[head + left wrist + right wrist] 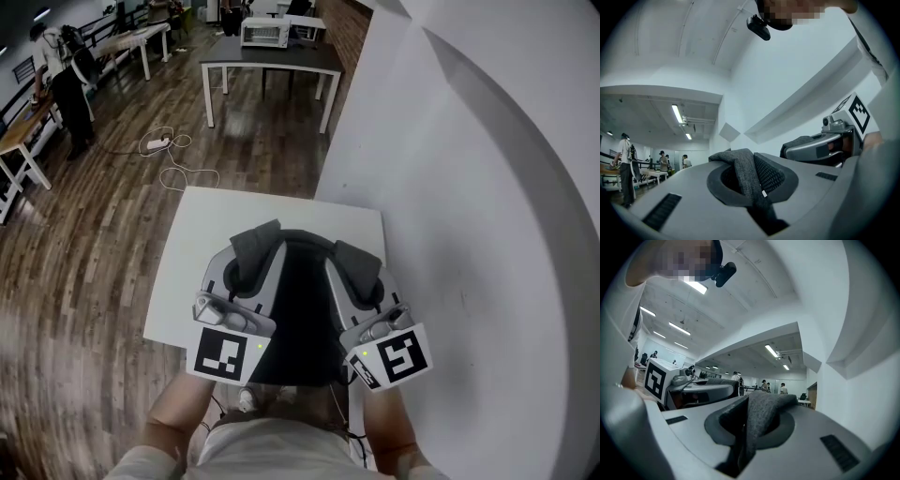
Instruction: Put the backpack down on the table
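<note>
Two grips, one pack hanging over the surface

Both sets of jaws are clamped on grey shoulder straps: my left gripper (249, 255) on the left strap (257, 240), my right gripper (364, 272) on the right strap (354, 255). The dark backpack (302, 314) hangs between and below them, its long axis running near to far above the white surface (211, 220). Neither hand is nearer. I judge that an even drop, perhaps slightly farther in, will land it.

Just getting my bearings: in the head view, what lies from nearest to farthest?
Grey left gripper and right gripper, jaws shut on the black fabric backpack → small white square table → white corded power strip → dark-topped table with white legs → white toaster oven on it.
</note>
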`<act>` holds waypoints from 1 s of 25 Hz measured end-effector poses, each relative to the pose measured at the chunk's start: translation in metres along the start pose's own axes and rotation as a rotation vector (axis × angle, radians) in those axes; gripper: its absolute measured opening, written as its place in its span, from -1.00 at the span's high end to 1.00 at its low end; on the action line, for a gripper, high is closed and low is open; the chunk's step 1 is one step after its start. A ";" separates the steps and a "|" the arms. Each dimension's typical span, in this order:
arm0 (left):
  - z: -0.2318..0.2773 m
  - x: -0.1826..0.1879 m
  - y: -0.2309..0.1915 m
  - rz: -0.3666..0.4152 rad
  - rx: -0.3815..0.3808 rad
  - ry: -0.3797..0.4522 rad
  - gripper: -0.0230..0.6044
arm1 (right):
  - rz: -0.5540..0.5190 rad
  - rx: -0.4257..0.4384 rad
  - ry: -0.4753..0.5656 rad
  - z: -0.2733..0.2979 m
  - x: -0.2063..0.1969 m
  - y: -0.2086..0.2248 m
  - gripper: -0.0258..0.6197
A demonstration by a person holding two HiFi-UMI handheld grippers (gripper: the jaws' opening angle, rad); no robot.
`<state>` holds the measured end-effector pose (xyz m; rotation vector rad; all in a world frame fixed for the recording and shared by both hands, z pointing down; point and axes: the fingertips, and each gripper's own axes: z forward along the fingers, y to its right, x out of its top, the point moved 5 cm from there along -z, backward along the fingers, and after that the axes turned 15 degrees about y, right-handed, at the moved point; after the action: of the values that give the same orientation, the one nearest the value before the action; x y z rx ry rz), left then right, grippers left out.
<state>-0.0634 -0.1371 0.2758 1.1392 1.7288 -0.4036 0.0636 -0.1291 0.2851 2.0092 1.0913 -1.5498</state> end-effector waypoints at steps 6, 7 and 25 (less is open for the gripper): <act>-0.006 -0.030 -0.003 -0.022 0.023 -0.023 0.76 | -0.002 0.007 -0.030 0.006 -0.033 0.001 0.74; -0.002 -0.036 -0.005 -0.026 0.027 -0.029 0.76 | -0.002 0.008 -0.034 0.009 -0.039 0.006 0.74; 0.045 -0.140 -0.022 -0.039 0.016 -0.234 0.76 | 0.034 0.012 -0.172 0.044 -0.127 0.068 0.74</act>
<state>-0.0475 -0.2504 0.3705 1.0281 1.5469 -0.5533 0.0752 -0.2462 0.3786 1.8526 0.9790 -1.6794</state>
